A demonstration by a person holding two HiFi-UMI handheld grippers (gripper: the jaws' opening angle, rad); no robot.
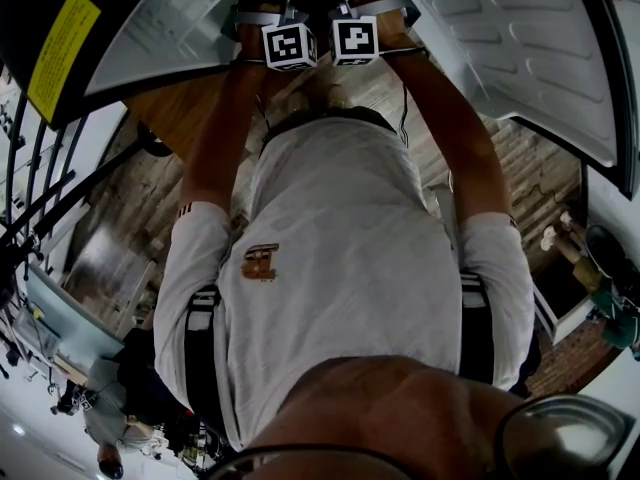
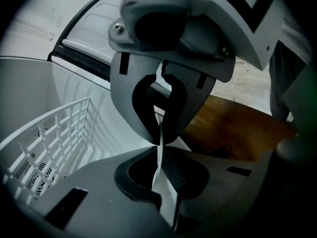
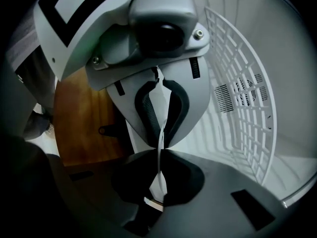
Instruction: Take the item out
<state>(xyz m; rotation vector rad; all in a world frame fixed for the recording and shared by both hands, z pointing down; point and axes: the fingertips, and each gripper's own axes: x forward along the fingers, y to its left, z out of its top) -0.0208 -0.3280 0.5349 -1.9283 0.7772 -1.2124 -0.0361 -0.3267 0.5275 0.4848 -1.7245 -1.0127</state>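
My left gripper (image 2: 161,145) is shut on a thin white sheet-like item (image 2: 161,182) that runs edge-on between its jaws. My right gripper (image 3: 159,148) grips the same kind of thin white item (image 3: 161,181), which also shows higher up between the jaws. Both grippers sit inside a white appliance next to a white wire basket (image 2: 54,133) (image 3: 242,98). In the head view only their marker cubes show side by side, left (image 1: 289,45) and right (image 1: 353,38); the jaws are hidden there. What the item is I cannot tell.
A white moulded lid (image 1: 520,48) stands open above the person's arms, with a yellow label (image 1: 62,53) on the dark edge at left. A brown wooden panel (image 2: 237,128) (image 3: 81,118) lies behind the jaws. The basket has a vent grille (image 3: 242,90) behind it.
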